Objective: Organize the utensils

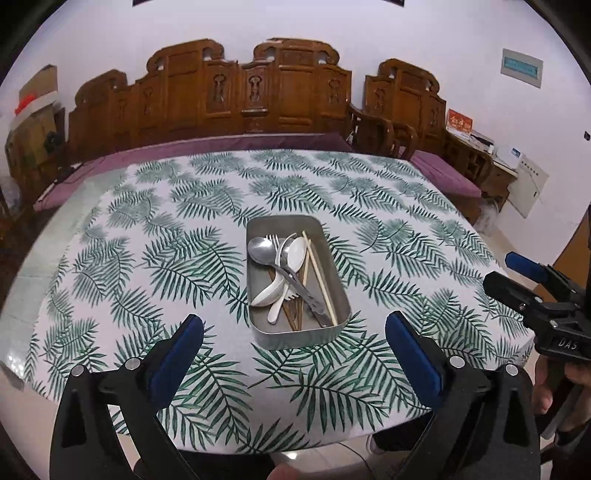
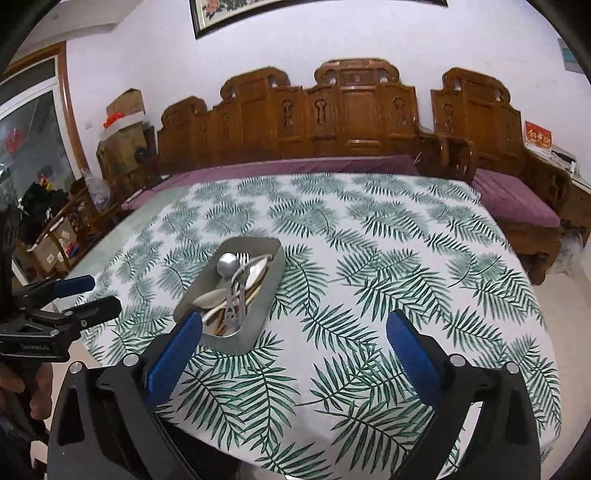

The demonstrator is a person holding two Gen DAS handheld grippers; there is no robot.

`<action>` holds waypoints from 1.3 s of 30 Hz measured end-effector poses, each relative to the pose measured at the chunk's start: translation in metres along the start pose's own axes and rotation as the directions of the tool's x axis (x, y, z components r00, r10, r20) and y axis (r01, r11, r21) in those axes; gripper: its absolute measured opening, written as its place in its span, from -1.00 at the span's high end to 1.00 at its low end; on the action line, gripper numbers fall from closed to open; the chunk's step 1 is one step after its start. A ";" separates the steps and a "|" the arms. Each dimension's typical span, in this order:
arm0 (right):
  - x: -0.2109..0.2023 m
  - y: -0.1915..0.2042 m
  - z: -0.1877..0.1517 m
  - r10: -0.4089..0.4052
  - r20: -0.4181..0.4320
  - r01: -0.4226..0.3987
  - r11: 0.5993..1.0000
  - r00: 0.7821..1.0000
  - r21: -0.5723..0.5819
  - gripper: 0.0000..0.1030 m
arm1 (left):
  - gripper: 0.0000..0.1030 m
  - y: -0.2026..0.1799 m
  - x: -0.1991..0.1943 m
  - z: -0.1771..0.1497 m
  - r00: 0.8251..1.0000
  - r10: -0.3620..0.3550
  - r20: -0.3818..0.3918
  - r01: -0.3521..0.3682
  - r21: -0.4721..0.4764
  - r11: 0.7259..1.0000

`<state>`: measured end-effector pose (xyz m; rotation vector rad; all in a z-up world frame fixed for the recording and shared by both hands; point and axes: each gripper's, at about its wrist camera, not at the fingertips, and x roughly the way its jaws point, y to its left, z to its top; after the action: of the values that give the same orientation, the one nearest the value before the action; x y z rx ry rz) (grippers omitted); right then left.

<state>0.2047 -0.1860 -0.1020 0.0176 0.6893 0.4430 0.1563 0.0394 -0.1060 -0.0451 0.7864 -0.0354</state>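
Framed picture in right view only, chopsticks clearer left

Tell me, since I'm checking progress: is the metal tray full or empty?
Holding utensils, not empty: the metal tray has spoons, a fork and chopsticks piled inside it.

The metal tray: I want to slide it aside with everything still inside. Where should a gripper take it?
Judging by its pose, grip the metal tray by the near short wall, coming from the near table edge: the jaws can straddle that thin upright rim. Inside, the utensils crowd the near end, so keep the inner finger shallow.
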 end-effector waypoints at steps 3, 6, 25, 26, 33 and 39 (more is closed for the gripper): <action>-0.023 0.002 0.003 0.001 0.040 -0.001 1.000 0.999 0.003 -0.95 | -0.85 -0.008 -0.020 0.001 0.999 0.013 0.038 -0.014 0.019 1.000; -0.047 0.006 0.009 0.004 0.089 -0.003 1.000 0.996 -0.011 -0.95 | -0.85 -0.014 -0.041 0.004 0.996 0.006 0.083 -0.008 0.022 1.000; -0.147 0.019 0.020 0.045 0.277 -0.031 0.998 0.960 -0.056 -0.95 | -0.85 -0.055 -0.138 0.012 0.954 -0.011 0.299 -0.002 0.044 0.999; -0.148 0.020 0.020 0.045 0.279 -0.031 0.998 0.959 -0.054 -0.95 | -0.85 -0.056 -0.140 0.012 0.952 -0.008 0.306 -0.006 0.045 0.999; -0.152 0.018 0.021 0.047 0.290 -0.035 0.998 0.956 -0.047 -0.95 | -0.85 -0.060 -0.147 0.010 0.950 -0.006 0.313 -0.011 0.053 0.999; -0.152 0.022 0.022 0.044 0.296 -0.029 0.998 0.954 -0.054 -0.95 | -0.85 -0.060 -0.145 0.009 0.951 -0.007 0.311 -0.011 0.054 0.998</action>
<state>0.1058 -0.2247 0.0114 0.0504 0.3818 0.4809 0.0594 -0.0134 0.0064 0.0028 0.4694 -0.0469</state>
